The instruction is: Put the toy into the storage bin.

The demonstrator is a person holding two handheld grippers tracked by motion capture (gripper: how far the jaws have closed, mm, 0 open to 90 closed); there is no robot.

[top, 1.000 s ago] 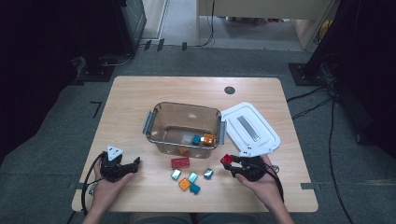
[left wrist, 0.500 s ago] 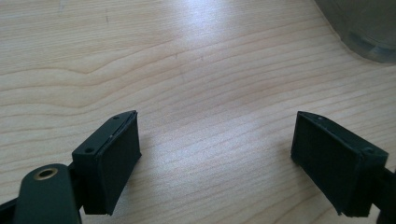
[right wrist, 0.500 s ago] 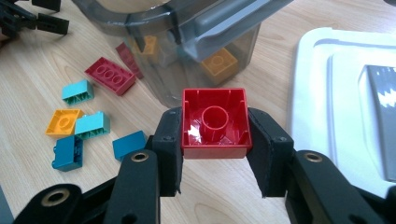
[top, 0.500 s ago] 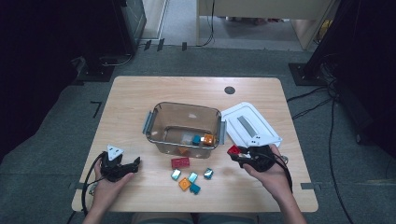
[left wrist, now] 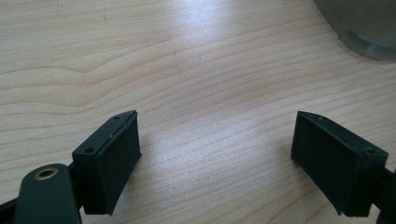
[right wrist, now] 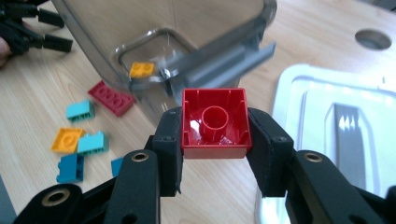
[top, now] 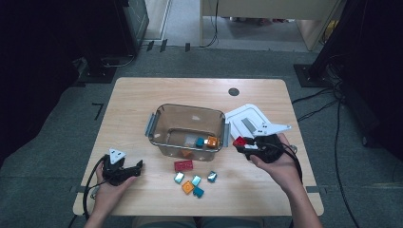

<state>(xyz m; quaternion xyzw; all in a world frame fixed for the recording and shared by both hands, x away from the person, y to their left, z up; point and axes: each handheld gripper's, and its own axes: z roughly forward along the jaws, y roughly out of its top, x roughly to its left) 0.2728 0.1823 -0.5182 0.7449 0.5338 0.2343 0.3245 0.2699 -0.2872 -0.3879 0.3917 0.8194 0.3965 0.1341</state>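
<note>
We see the right gripper [top: 243, 144] raised off the table [top: 133, 102] beside the right wall of the clear box [top: 187, 129], with a red block [right wrist: 215, 123] pinched between its jaws — the pads press on two opposite sides, and the hollow underside of the block faces the camera in the right gripper view. The jaws are only partly closed, as far as the block lets them. The block hangs in the air near the box's grey side latch [right wrist: 219, 58], between the box and the white lid [top: 247, 119] that lies flat on the table to the right.

The left gripper [top: 134, 169] rests low at the near left of the table, well apart from the box. Its jaws stand wide open with bare wood between them — nothing is held.

Inside the box we make out an orange block [top: 212, 141] and a teal one [top: 200, 142]. In front of the box lie a flat red brick [top: 183, 165] and a small cluster of teal and orange blocks [top: 194, 182].
</note>
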